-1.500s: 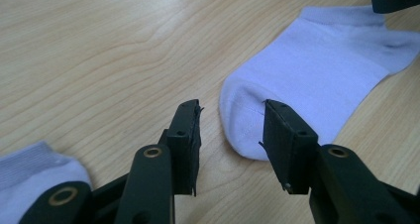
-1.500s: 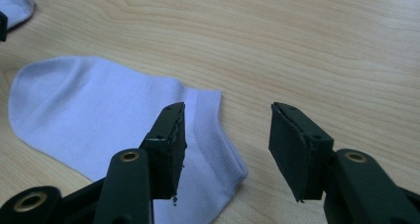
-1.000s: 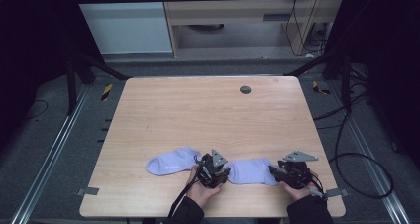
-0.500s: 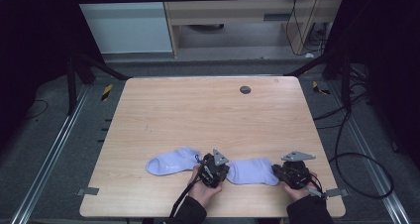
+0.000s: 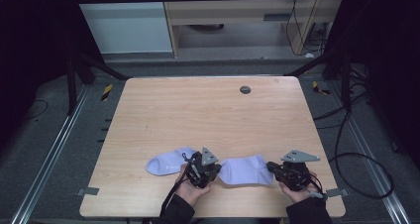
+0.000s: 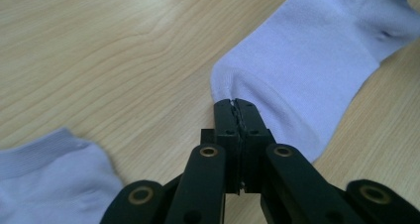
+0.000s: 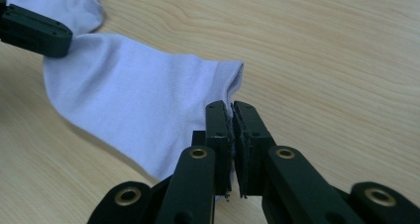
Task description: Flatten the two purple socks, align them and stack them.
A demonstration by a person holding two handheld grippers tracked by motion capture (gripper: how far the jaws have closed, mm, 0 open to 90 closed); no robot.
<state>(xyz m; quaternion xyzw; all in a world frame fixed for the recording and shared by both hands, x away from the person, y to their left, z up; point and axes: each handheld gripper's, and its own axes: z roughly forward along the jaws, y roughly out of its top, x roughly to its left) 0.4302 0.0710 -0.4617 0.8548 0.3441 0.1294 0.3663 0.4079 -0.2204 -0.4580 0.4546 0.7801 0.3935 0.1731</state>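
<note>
- From overhead, the left gripper (image 5: pixel 202 168) covers the gap between the two socks, so whether they touch there can't be told.
- In the left gripper view, the near sock (image 6: pixel 47 179) is cut off at the lower left corner.
- The far sock (image 6: pixel 317 60) runs off the top right edge.
- The person's forearms leave the bottom edge.

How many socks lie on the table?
2. One sock lies at the left of the left tool; the other sock lies between the two tools, near the table's front edge.
</note>
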